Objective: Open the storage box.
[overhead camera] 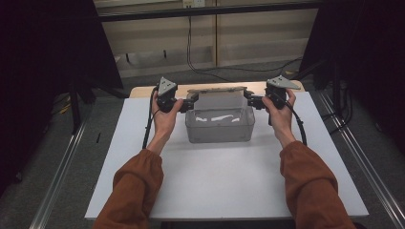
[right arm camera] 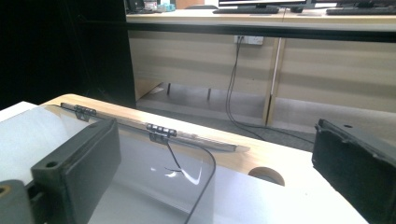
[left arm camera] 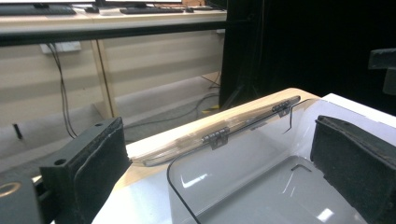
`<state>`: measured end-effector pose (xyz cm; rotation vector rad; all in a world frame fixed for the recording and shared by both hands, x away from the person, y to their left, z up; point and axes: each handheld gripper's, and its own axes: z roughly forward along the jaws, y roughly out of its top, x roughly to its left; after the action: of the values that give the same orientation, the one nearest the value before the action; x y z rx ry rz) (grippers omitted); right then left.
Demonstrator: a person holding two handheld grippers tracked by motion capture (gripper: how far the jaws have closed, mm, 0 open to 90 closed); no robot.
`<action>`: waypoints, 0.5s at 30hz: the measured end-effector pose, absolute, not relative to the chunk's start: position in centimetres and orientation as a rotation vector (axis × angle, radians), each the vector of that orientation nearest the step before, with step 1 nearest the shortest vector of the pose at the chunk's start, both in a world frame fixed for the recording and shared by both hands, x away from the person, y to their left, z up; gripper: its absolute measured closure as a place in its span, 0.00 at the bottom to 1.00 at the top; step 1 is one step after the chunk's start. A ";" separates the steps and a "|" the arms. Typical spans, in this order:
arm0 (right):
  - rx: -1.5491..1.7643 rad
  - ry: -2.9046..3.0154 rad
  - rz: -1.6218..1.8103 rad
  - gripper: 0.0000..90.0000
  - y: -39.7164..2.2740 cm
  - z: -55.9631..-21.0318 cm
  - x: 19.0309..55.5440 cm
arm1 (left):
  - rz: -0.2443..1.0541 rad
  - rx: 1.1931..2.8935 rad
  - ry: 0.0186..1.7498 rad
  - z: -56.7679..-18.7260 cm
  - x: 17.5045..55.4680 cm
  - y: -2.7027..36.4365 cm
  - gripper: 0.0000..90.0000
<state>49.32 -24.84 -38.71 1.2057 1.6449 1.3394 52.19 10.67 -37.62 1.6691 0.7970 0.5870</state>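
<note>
Both open claws flank the clear box [overhead camera: 219, 125] rim, untouching.

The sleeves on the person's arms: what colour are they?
Rust orange sleeves, clearest in the high view.

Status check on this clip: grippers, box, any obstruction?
Left gripper and right gripper open, flanking the clear box, nothing held. Lid folded back flat behind it. Nothing in the way.

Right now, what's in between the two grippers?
In the high view, the clear plastic box with its lid flipped back sits between the left gripper and right gripper.
</note>
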 end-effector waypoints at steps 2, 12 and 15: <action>1.206 1.615 1.348 0.00 -25.1 -38.6 48.9 | 0.579 1.657 0.787 -37.6 51.7 10.9 0.04; 1.195 1.610 1.343 0.00 -25.6 -39.0 46.7 | 0.603 1.638 0.796 -38.1 49.1 12.5 0.04; 1.193 1.611 1.355 0.00 -25.4 -39.1 46.1 | 0.589 1.622 0.793 -38.2 48.4 13.0 0.04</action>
<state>46.06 -25.42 -39.12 1.1929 1.6108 1.3551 48.36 12.98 -38.19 1.6224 0.7930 0.5885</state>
